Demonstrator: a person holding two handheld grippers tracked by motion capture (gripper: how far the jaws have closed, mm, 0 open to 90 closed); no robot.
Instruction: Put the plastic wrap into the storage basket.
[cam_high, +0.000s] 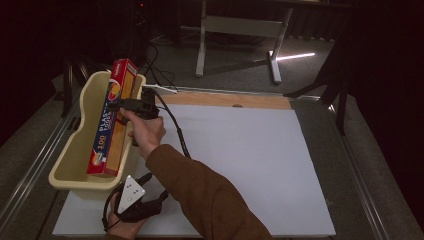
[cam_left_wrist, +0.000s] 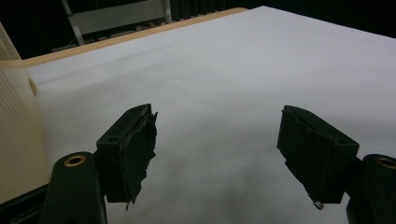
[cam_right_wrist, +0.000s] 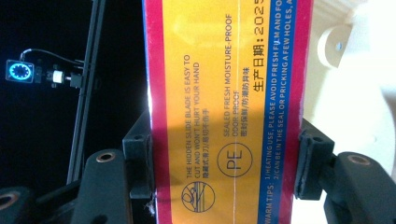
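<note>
Right tool (cam_right_wrist: 224, 172) clamps the box (cam_high: 112, 117) in the bin (cam_high: 75, 150) — left tool (cam_left_wrist: 217, 154) wide over the counter (cam_high: 260, 165).

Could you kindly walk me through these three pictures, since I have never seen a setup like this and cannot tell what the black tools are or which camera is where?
No robot here: a person holds a hand-operated two-jaw gripper in each hand. The high view looks down from above the person's side of the table, which has a white top. At its left stands a cream plastic bin. The other two pictures come from cameras riding on the grippers, looking along their black jaws.

The right gripper, with the arm reaching across, is closed on a long red and orange plastic wrap box that leans in the bin; its own view shows the jaws pressing both sides of the box. The left gripper rests near the table's front edge, jaws wide apart, holding nothing.
</note>
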